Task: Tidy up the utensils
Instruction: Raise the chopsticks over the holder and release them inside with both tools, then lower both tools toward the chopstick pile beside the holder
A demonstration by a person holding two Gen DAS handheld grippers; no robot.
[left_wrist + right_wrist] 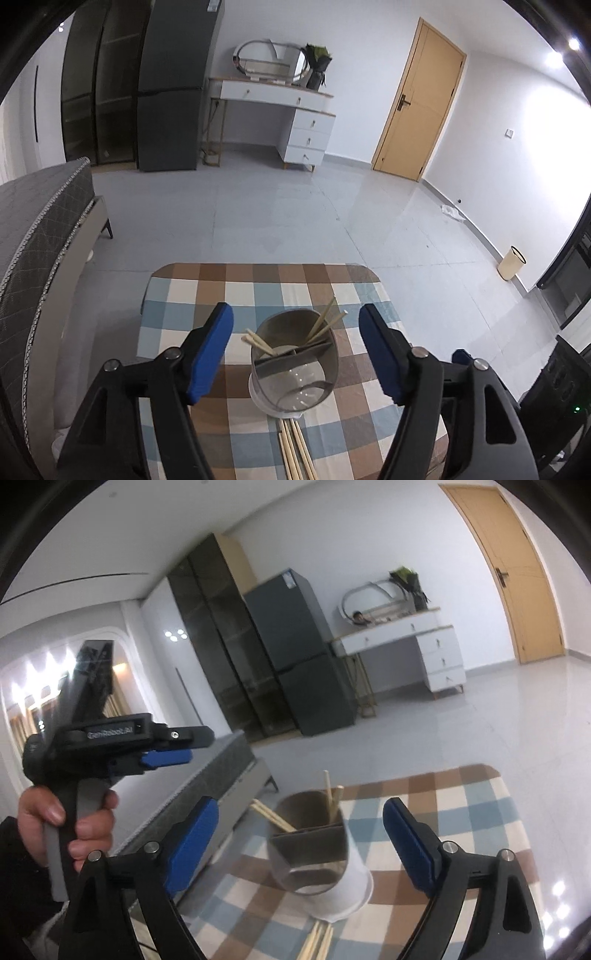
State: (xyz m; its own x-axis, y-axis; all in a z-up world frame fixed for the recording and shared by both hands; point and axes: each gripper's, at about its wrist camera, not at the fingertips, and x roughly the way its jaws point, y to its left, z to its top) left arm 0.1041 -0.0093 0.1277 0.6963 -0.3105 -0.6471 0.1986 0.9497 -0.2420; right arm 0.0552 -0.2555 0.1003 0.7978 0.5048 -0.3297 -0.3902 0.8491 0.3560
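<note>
Left wrist view showed the left gripper (pixel 295 354) with its two blue pads spread wide, one on each side of the metal utensil holder (pixel 295 369). The pads did not touch the holder, and nothing was pinched between them. The holder stood upright on the checked tablecloth (pixel 184 295). A wall inside the holder split it into parts. Two chopsticks (pixel 325 321) leaned out of the far part toward the right rim. Two more chopsticks (pixel 258 341) poked out over the holder's left rim. A bunch of loose chopsticks (pixel 295 450) lay flat on the cloth just in front of the holder, on the near side.

Right wrist view showed the right gripper (pixel 301 845) spread wide too, with the same holder (pixel 317 853) between its blue pads and not touching them. It held nothing. To the left of the holder, a hand (pixel 70 823) gripped the handle of the other gripper (pixel 173 749), higher than the holder.

Far behind the holder stood a dark fridge (pixel 173 85), a white desk (pixel 280 110) with a mirror, and a yellow door (pixel 421 107). A grey bed (pixel 40 229) was off to the holder's left.
</note>
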